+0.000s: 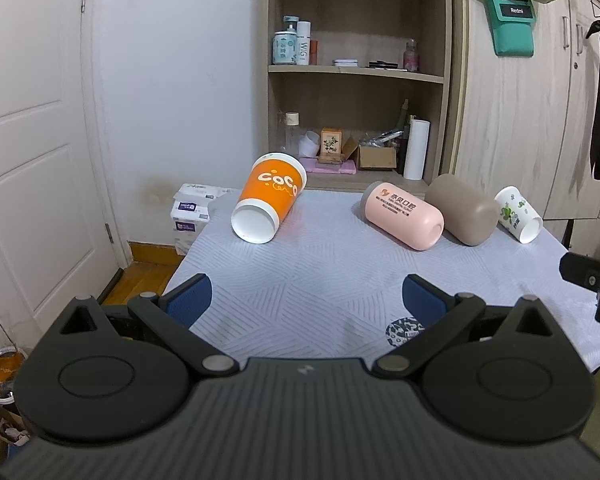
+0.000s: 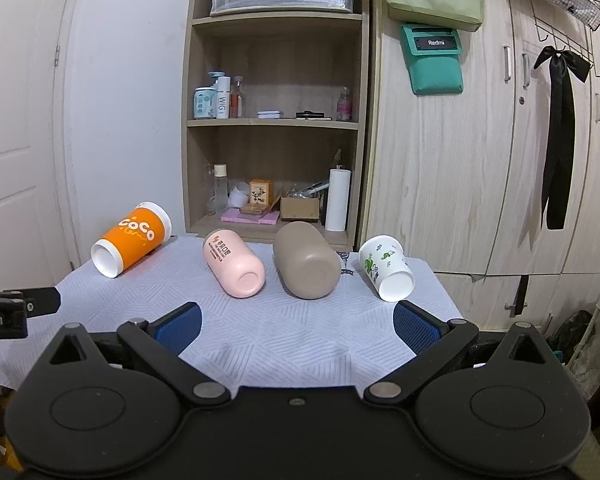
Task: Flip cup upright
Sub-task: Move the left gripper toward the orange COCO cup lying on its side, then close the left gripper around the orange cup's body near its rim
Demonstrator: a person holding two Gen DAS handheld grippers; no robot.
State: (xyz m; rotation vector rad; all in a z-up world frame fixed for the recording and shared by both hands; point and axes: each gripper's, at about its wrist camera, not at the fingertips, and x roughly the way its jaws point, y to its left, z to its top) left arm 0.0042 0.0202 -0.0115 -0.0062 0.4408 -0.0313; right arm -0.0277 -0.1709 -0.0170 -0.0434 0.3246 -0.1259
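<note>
Several cups lie on their sides on a table with a pale patterned cloth (image 1: 320, 280), bases toward me. From left: an orange "CoCo" paper cup (image 1: 269, 197) (image 2: 132, 238), a pink cup (image 1: 404, 214) (image 2: 234, 264), a taupe cup (image 1: 462, 208) (image 2: 306, 264), and a white cup with green print (image 1: 518, 212) (image 2: 386, 268). My left gripper (image 1: 306, 300) is open and empty, near the table's front, short of the cups. My right gripper (image 2: 296, 326) is open and empty, in front of the pink and taupe cups.
A wooden shelf unit (image 2: 276, 120) with bottles and boxes stands behind the table. A wardrobe (image 2: 480, 160) is at the right, a white door (image 1: 32, 140) at the left. Tissue packs (image 1: 192, 212) sit on the floor by the table's left edge.
</note>
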